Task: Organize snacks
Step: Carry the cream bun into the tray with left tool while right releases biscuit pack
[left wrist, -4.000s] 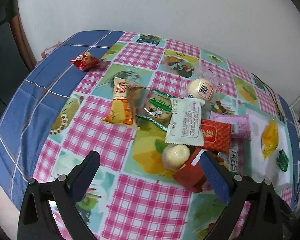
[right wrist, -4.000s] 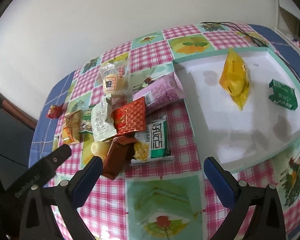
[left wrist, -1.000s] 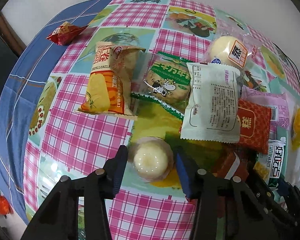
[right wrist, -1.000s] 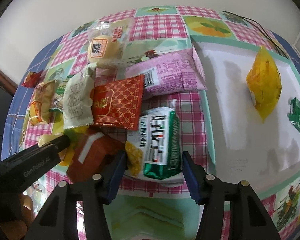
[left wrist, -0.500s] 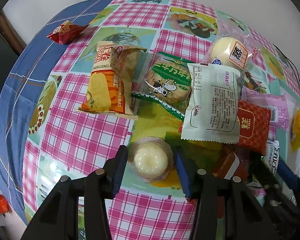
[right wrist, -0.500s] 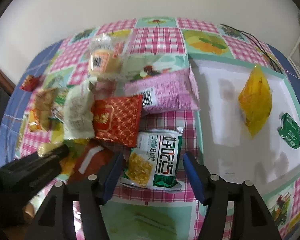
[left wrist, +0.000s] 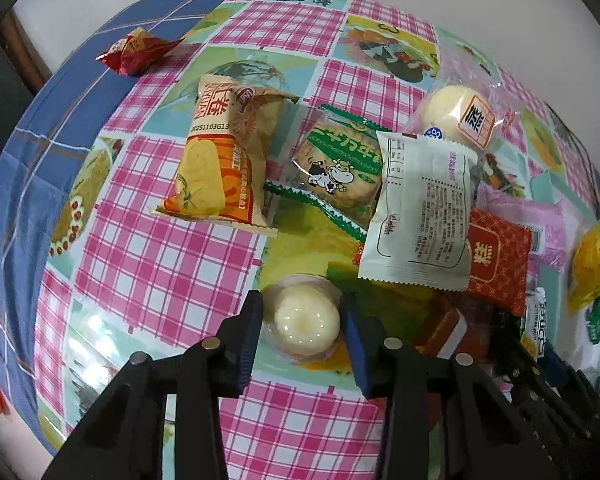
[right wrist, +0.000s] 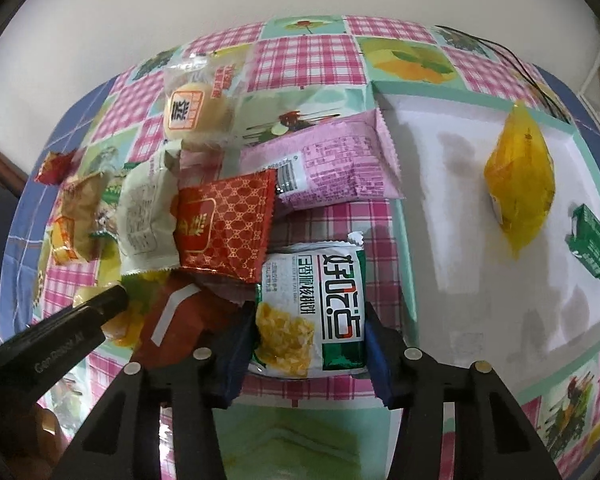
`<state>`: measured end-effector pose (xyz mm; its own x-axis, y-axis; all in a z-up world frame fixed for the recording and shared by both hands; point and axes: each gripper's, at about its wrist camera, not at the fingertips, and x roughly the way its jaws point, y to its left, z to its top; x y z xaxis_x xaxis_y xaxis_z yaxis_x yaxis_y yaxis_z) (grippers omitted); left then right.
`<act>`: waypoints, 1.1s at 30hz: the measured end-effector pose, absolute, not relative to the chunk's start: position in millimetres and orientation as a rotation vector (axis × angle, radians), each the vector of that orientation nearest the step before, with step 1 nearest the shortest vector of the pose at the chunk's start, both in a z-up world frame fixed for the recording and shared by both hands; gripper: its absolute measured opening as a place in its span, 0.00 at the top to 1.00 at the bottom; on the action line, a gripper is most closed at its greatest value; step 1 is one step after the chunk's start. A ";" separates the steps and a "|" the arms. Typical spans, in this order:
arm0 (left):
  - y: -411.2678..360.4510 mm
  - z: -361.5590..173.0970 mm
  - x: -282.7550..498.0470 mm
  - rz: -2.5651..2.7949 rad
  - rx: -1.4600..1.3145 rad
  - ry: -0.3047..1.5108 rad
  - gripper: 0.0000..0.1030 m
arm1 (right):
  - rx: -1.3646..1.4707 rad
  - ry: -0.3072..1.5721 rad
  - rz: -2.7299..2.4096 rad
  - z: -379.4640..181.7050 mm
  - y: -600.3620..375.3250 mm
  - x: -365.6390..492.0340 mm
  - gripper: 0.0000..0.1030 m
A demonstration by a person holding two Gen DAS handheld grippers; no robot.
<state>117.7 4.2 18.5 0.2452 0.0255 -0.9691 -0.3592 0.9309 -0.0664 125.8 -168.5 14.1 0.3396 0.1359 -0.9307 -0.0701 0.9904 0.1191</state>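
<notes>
A round cream-coloured snack in a clear wrapper lies on the checked tablecloth. My left gripper is closing on it, and both pads touch its wrapper. In the right wrist view a green-and-white corn packet lies beside the white tray. My right gripper is closing on that packet, its pads pressing against both long edges. The left gripper's body shows at the lower left of that view.
A pile lies beyond the grippers: an orange packet, a green cow biscuit, a white packet, a red patterned packet, a pink packet. The tray holds a yellow packet and a small green one.
Both pairs of jaws have narrowed: the left onto the round snack, the right onto the corn packet after widening briefly. Neither hand has shifted much.
</notes>
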 end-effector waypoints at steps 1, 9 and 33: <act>5.0 18.9 117.3 0.266 -0.306 1.301 0.62 | 0.064 1.219 0.129 15.5 -168.7 125.8 0.49; 16.9 20.6 112.5 0.249 -0.394 1.301 0.64 | 0.108 1.212 0.119 33.3 -179.3 126.9 0.49; 13.3 81.0 107.5 0.221 -0.403 1.149 0.64 | 0.156 1.140 0.130 71.5 -195.9 113.7 0.49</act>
<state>107.5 13.3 81.0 0.3984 -0.0347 -0.9166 -0.3725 0.9070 -0.1963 113.7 -195.9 71.5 0.4122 0.1826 -0.8926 -0.0234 0.9815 0.1900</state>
